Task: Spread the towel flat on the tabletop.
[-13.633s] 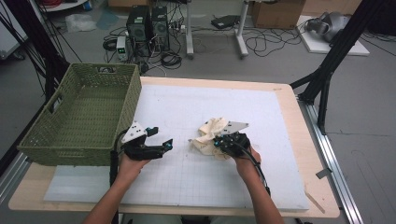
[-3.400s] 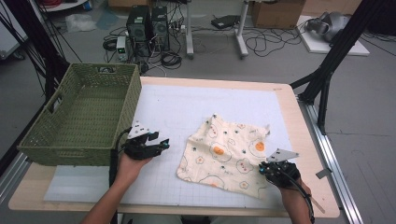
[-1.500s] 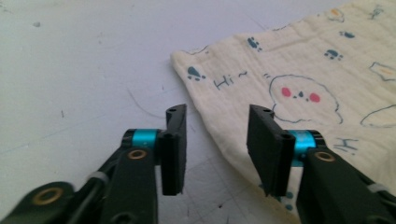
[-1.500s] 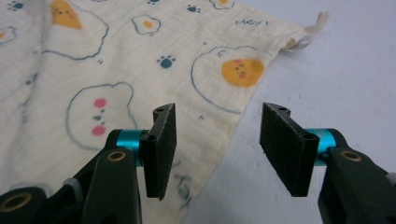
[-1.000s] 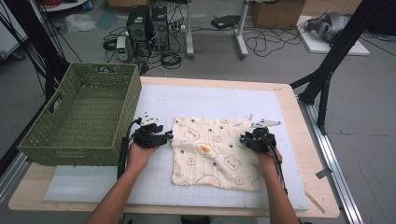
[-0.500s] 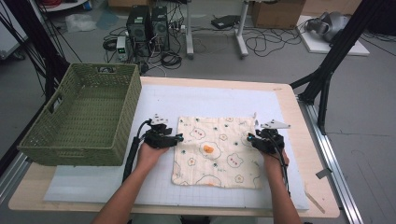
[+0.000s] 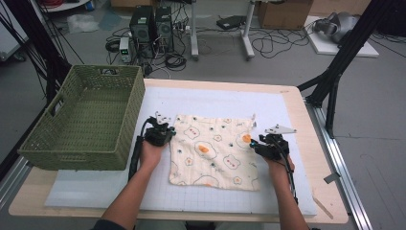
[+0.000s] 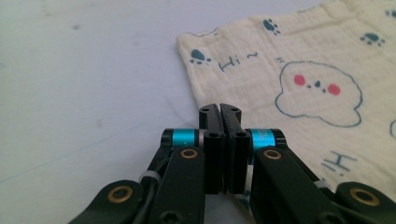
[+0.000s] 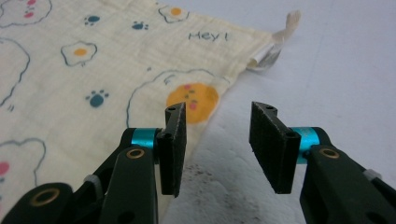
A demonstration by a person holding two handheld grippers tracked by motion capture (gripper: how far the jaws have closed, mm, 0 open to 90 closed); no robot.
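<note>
While both grippers sat at opposite edges, here's how it looked, left to right:
basket [image 7: 81,120]: off to the left, well apart
left gripper [image 7: 163,134]: jaws pinched together at the cloth's left edge; couldn't tell if fabric was caught
cloth [image 7: 213,151]: flat on the mat, between the grippers
right gripper [image 7: 258,146]: jaws spread, straddling the right edge, holding nothing

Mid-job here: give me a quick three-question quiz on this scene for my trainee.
1. True or false: the right gripper has its jaws shut.
2. The cloth lies: A) in the green basket, B) flat on the white mat, C) bunched in a heap.
3. Which gripper has its jaws closed at the cloth's edge?

Key: 1. False, its jaws stand open. 2. B. 3. The left gripper; whether it pinches the cloth can't be told.
</note>
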